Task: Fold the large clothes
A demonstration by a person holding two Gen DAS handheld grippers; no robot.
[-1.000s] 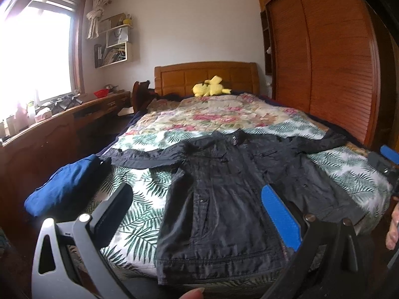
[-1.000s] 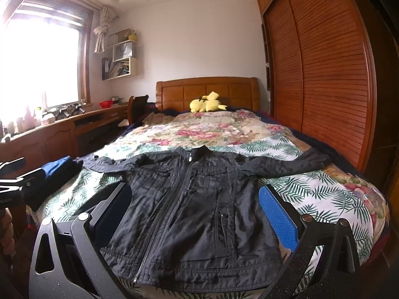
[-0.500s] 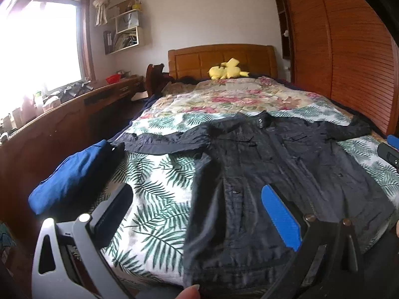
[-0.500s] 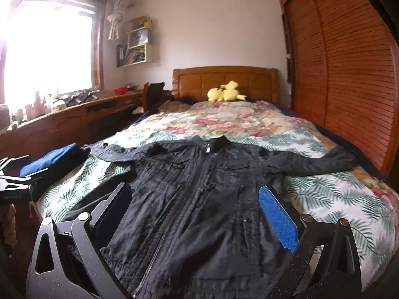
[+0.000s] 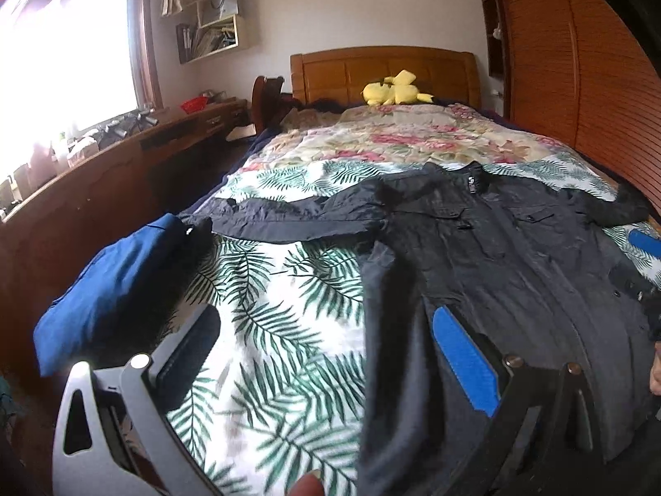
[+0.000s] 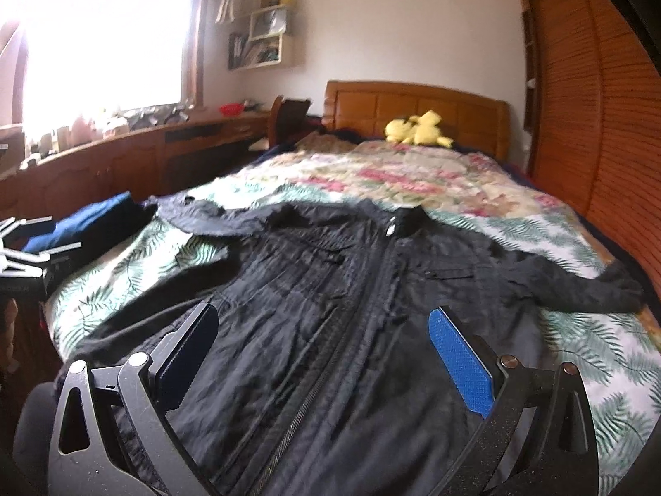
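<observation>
1. At the far left of the left wrist view the window (image 5: 70, 53) is blown out to white, so nothing beyond the glass can be made out; the small items along the wooden desk (image 5: 124, 153) under it are too blurred to name.
2. One wall shelf (image 5: 215, 29) holds papers and small things, none readable; a red bowl (image 5: 194, 103) sits on the desk, its contents unclear.
3. One folded blue garment (image 5: 115, 273) lies at the left edge of the bed (image 5: 289, 310), just beside the end of the jacket's sleeve.
4. The left gripper (image 5: 326, 355) hovers above the leaf-print cover with its jaws spread wide and nothing between them; its blue pad overlaps the jacket's edge in the view.
5. One black jacket (image 6: 351, 289) lies flat, front up and zipped, across the foot of the bed, both sleeves spread sideways; its hem is cut off by the frame bottom.
6. The right gripper (image 6: 322, 355) hangs over the jacket's lower front, jaws wide apart, holding nothing.
7. One yellow plush toy (image 6: 417, 128) rests by the headboard (image 6: 413, 103).
8. One slatted wardrobe (image 6: 599, 103) fills the right, partly cut off.
</observation>
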